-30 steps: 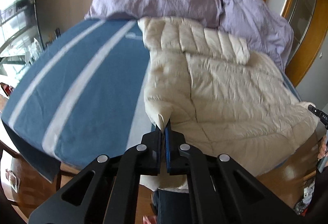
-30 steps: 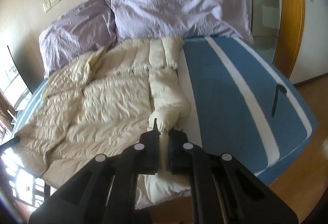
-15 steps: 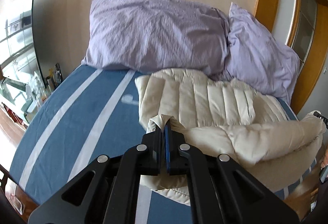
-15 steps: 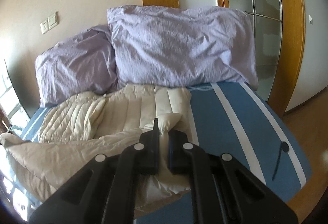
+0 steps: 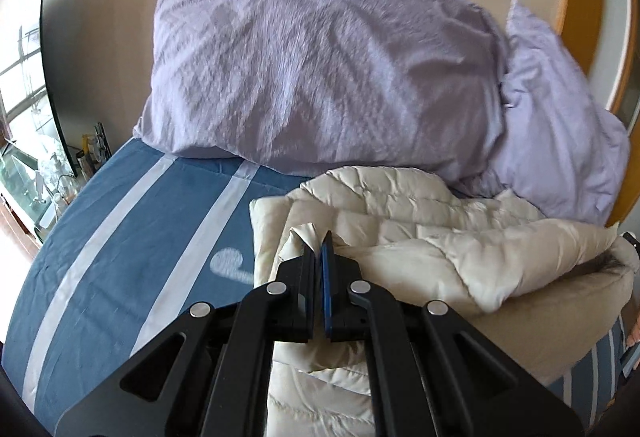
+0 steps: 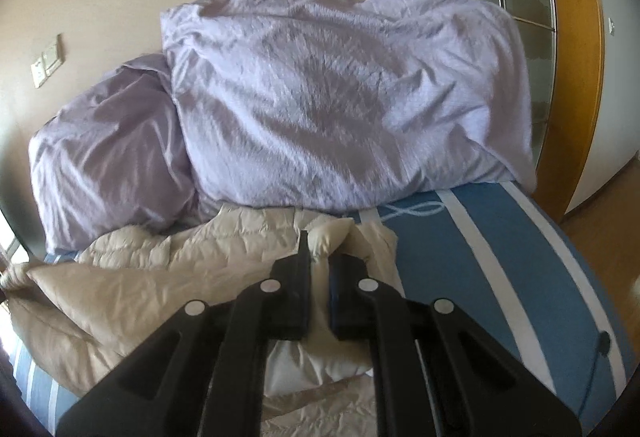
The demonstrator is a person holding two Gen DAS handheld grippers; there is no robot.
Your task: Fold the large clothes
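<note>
A cream quilted down jacket (image 5: 420,237) lies on the blue bed, its lower half doubled over towards the pillows. My left gripper (image 5: 319,243) is shut on the jacket's hem corner, which bunches up between the pads. In the right wrist view the same jacket (image 6: 160,277) sags to the left, and my right gripper (image 6: 318,247) is shut on its other hem corner, with cream fabric pinched in the narrow gap. Both corners hang just above the jacket's upper part near the pillows.
Two lilac pillows (image 5: 320,61) (image 6: 340,97) lean against the wall at the head of the bed. The blue sheet with white stripes (image 5: 132,237) (image 6: 500,269) stretches on either side. A wooden door frame (image 6: 576,57) and wooden floor lie to the right, a cluttered shelf (image 5: 48,173) to the left.
Both grippers carried the jacket's hem from the foot of the bed up towards the pillows, folding the lower half over the upper half. The pillows now loom much closer.
</note>
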